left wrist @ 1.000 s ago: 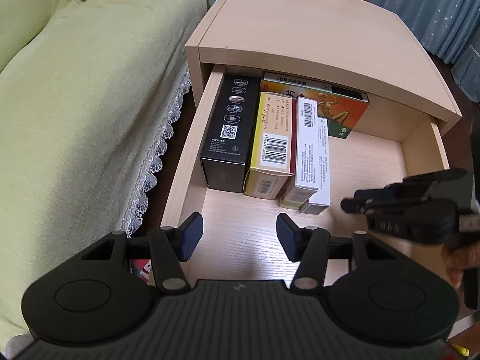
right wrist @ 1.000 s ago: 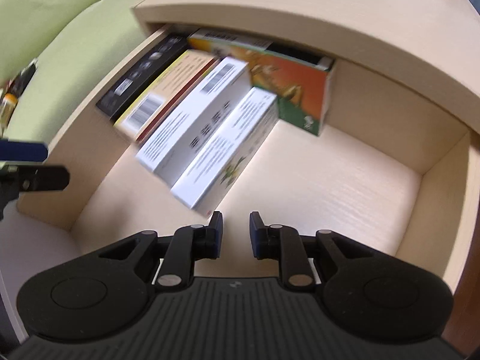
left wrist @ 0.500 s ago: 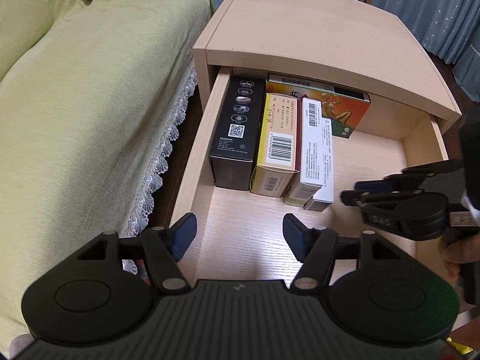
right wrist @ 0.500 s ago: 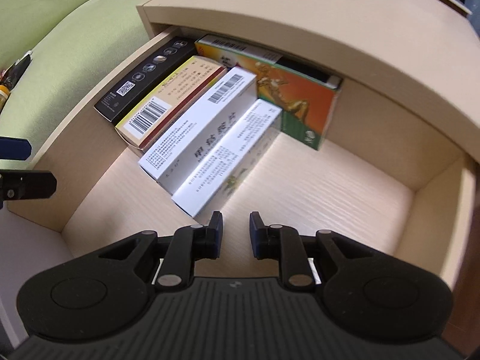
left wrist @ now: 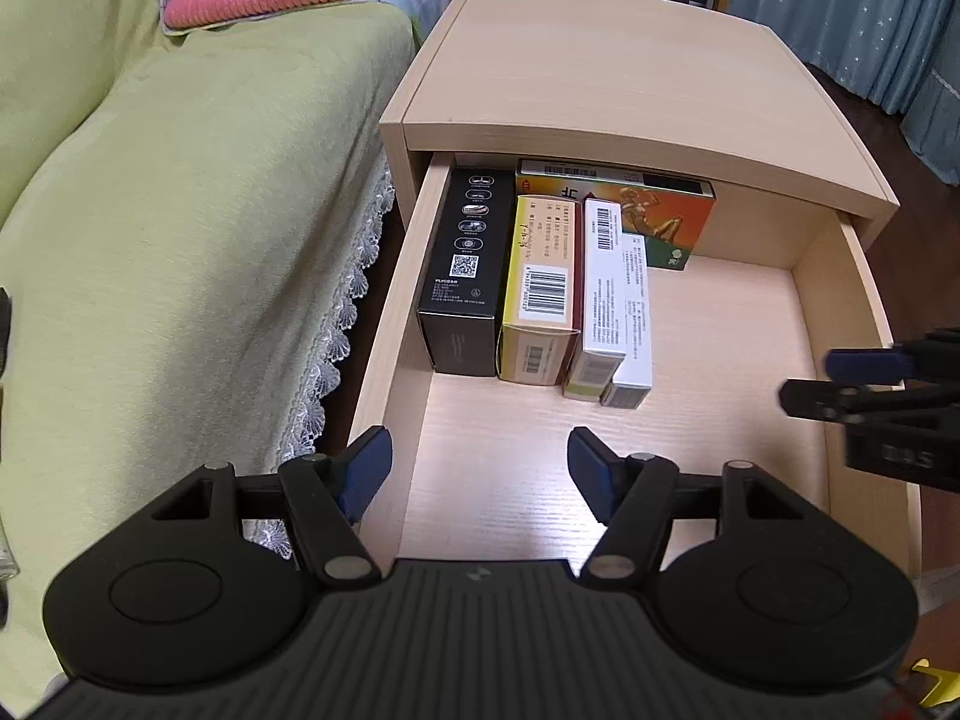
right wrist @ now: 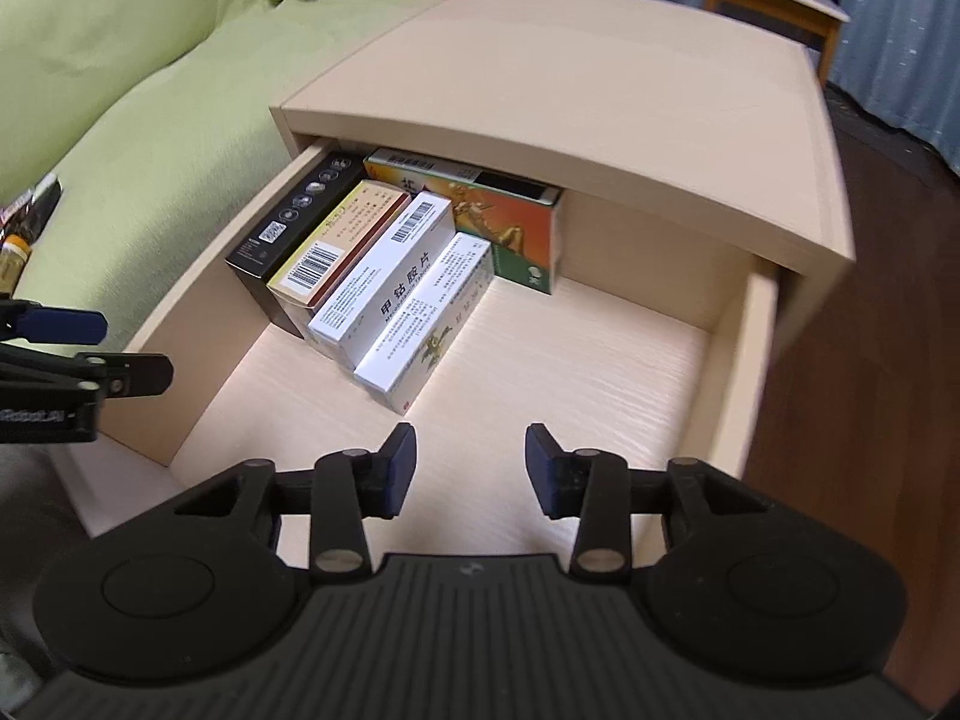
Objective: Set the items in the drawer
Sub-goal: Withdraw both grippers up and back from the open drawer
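Drawer (left wrist: 690, 324) pale matt wood-grain laminate; boxes (left wrist: 543, 282) glossy printed card; claws (right wrist: 469, 468) matt black plastic; bedcover (left wrist: 180, 210) green cloth.

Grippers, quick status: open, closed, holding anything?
Left gripper: open, holding nothing, above the drawer front.
Right gripper: open, holding nothing, over the drawer floor.

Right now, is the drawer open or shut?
Open. The drawer is pulled well out of the nightstand, its floor and boxes exposed.
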